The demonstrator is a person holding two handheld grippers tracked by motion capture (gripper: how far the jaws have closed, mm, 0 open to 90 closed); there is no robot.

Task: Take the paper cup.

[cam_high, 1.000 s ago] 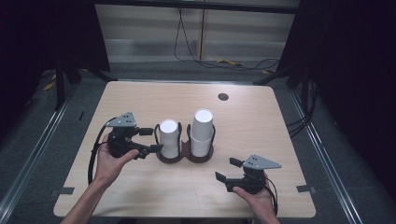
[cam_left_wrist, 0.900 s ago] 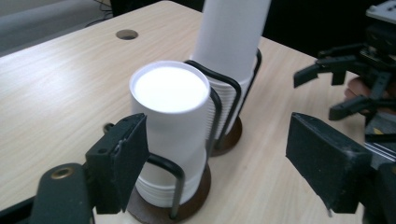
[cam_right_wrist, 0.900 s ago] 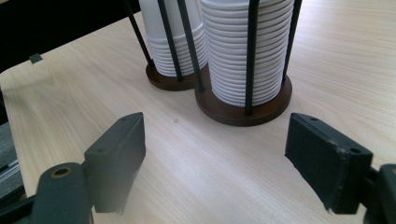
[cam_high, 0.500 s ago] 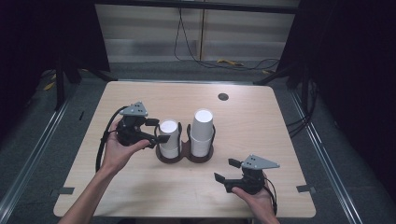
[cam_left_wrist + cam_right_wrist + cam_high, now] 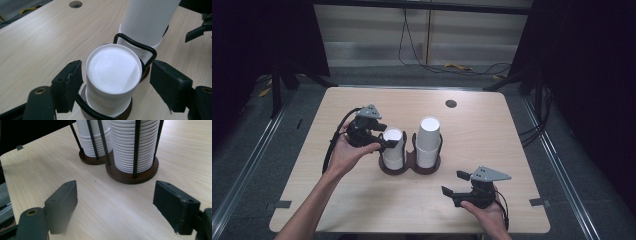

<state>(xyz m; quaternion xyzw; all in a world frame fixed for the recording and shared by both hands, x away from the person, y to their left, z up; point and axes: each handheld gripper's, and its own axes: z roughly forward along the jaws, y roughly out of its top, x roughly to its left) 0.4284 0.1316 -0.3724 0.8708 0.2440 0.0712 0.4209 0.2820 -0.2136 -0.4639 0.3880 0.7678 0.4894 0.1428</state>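
Two stacks of white cups (image 5: 428, 142) stand in one double holder (image 5: 410, 167) on the worktop (image 5: 492, 135). The left claw (image 5: 113, 86), which has just been closing, straddles the shorter stack (image 5: 111, 80), one pad touching and the other clear. The right claw (image 5: 125, 205) gapes empty near the holder.

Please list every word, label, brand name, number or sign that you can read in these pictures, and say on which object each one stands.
There is none to read. The white paper cups, their dark holder, the wooden table and the two hand-held grippers carry no visible print, label or number in any view.
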